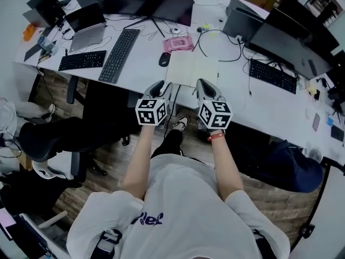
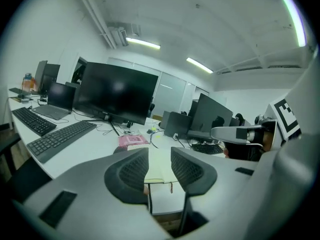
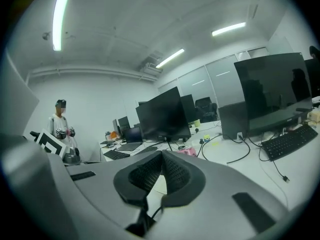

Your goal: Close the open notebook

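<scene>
Notebook (image 1: 192, 69) sits open at the tabletop's (image 1: 145, 63) near edge; left tongs (image 2: 159, 152) part-open, right tongs (image 3: 161, 157) pinched together, both empty, so I'd hook one outer cover edge and fold it over.

The left forearm (image 1: 141, 155) and right forearm (image 1: 223, 163) reach forward side by side. The left hand-held gripper (image 1: 158, 87) has its jaws apart and empty. The right hand-held gripper (image 1: 204, 86) has its jaws closed together at the tips.

A long white tabletop (image 1: 145, 63) carries dark monitors (image 2: 116, 95) and black keyboards (image 1: 119, 54) over a wood-plank floor (image 1: 86, 190). Strip lights (image 2: 142, 43) cross the white ceiling (image 3: 150, 24).
</scene>
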### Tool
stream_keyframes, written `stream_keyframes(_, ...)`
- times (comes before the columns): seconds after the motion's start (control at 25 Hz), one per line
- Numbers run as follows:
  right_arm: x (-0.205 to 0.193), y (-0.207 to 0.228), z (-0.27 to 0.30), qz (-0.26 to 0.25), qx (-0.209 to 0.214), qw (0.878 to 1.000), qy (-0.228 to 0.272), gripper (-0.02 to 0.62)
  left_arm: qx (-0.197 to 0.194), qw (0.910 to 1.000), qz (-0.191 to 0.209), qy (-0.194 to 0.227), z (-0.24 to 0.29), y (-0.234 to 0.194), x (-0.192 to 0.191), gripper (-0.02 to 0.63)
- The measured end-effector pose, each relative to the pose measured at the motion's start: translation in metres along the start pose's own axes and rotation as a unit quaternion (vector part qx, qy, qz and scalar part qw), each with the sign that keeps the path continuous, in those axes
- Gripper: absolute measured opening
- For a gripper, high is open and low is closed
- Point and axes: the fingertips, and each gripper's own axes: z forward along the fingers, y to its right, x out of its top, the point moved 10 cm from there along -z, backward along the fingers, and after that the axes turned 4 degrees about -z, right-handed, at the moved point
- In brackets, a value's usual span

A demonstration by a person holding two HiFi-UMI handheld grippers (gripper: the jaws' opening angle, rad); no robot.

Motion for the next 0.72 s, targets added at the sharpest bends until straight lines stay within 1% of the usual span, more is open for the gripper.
stream_keyframes(0.16,-0.005,0.016,0.03,0.005,0.003,1.0,-0.023,0.015,0.006,0.9992,-0.03,-0.026,0.036,-0.024,-0.008,0.179)
stream_keyframes(0.36,-0.013,0.03,0.064,0.019,0.01,0.998,-0.051,0.014,0.011,0.9956,-0.075,-0.055,0.071,-0.053,-0.021,0.205)
stream_keyframes(0.56,-0.024,0.04,0.093,0.032,0.015,0.997,-0.069,0.014,0.007,0.9896,-0.116,-0.085,0.102,-0.078,-0.036,0.236)
stream_keyframes(0.72,-0.03,0.046,0.112,0.041,0.017,0.996,-0.081,0.015,-0.001,0.9823,-0.153,-0.107,0.123,-0.096,-0.046,0.248)
